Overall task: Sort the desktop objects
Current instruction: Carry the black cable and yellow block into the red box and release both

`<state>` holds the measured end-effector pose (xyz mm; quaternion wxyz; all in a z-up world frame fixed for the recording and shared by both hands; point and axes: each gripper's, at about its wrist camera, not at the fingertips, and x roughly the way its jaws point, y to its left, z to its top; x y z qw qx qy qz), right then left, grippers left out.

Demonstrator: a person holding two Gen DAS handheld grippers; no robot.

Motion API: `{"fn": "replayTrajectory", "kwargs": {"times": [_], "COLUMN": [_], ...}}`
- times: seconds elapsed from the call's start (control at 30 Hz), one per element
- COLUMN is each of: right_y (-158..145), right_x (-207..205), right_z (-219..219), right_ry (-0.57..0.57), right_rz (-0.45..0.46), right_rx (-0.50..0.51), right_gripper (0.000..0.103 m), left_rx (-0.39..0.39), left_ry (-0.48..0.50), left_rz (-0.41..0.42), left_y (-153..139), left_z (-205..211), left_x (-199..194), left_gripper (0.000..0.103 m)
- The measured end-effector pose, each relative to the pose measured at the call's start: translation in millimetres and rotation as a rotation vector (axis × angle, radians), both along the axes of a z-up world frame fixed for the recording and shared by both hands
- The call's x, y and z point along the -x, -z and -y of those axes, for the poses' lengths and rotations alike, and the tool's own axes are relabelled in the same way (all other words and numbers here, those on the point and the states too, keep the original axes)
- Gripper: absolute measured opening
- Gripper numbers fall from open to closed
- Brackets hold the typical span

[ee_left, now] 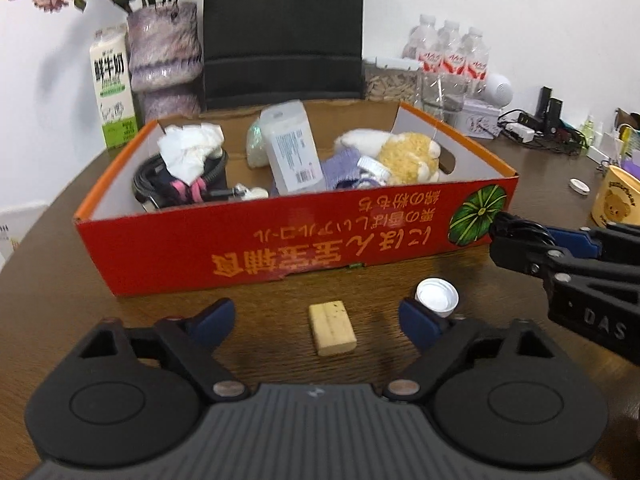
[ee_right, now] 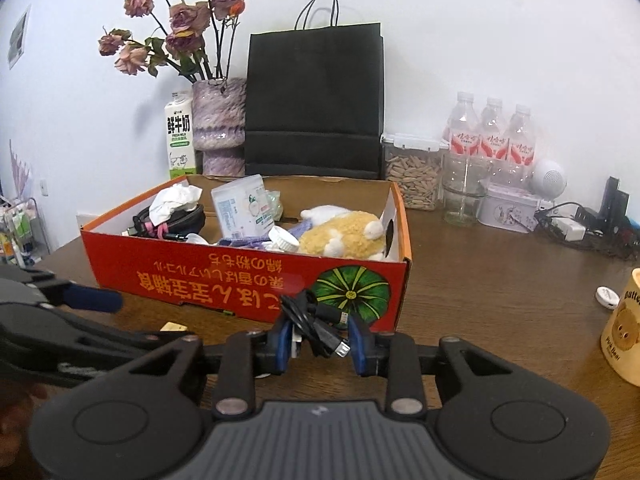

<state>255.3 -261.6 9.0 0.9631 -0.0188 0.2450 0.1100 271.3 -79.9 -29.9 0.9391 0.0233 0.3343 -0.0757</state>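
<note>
My left gripper is open above the brown table, its blue pads wide apart. A small pale yellow block lies between them, untouched. A white bottle cap sits by the right pad. Just beyond stands the red cardboard box, holding a plush toy, a white packet, crumpled tissue and cords. My right gripper is shut on a coiled black USB cable, in front of the box's green pumpkin print. It reaches in from the right in the left wrist view as the right gripper.
A yellow bear mug and a small white round case sit at the right. Behind the box stand a black paper bag, a vase of dried roses, a milk carton, water bottles and a seed jar.
</note>
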Motion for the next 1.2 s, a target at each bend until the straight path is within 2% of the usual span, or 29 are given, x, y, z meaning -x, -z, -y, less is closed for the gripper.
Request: {"fn": "replayTrajectory", "kwargs": {"times": [0.03,0.07,0.1,0.17,0.2,0.23,0.3,0.47,0.73,0.97,1.2], "right_y": [0,1,1,1,2,2,2,0,-23,-51,-70], "right_x": [0,0,1,2,2,2,2,6,9,-5,-36], "right_z": [1,0,1,1,1,1,1,-2,-7,-16,-36], "right_ry": [-0.003,-0.005,-0.007,-0.01,-0.01,-0.009,-0.008,-0.01,-0.007,-0.015,-0.026], "right_rz": [-0.001,-0.001,-0.001,-0.001,-0.002,-0.003,-0.004,0.005,0.071,0.139,0.177], "right_rx": [-0.006,-0.011,-0.016,-0.023,-0.025,-0.026,-0.029,-0.028,-0.031,0.001,-0.015], "right_gripper": [0.028,0.028,0.028,0.028,0.028,0.028,0.028,0.028,0.028,0.028,0.028], "left_rx": [0.005,0.01,0.015,0.016,0.018,0.027,0.046,0.035,0.043,0.049,0.069], "left_ry": [0.0,0.0,-0.001,-0.005,-0.003,0.001,0.01,0.028,0.027,0.0,-0.019], "left_rz": [-0.01,-0.018,-0.025,-0.029,-0.033,-0.034,-0.038,-0.015,0.133,0.228,0.255], "left_y": [2,4,5,7,6,6,5,0,-41,-74,-82], "left_z": [1,1,2,3,3,3,3,6,-5,-16,-22], "left_x": [-2,-4,-5,-5,-6,-5,-3,3,15,2,-18], "left_gripper": [0.082,0.073,0.059,0.04,0.024,0.022,0.022,0.021,0.021,0.021,0.021]}}
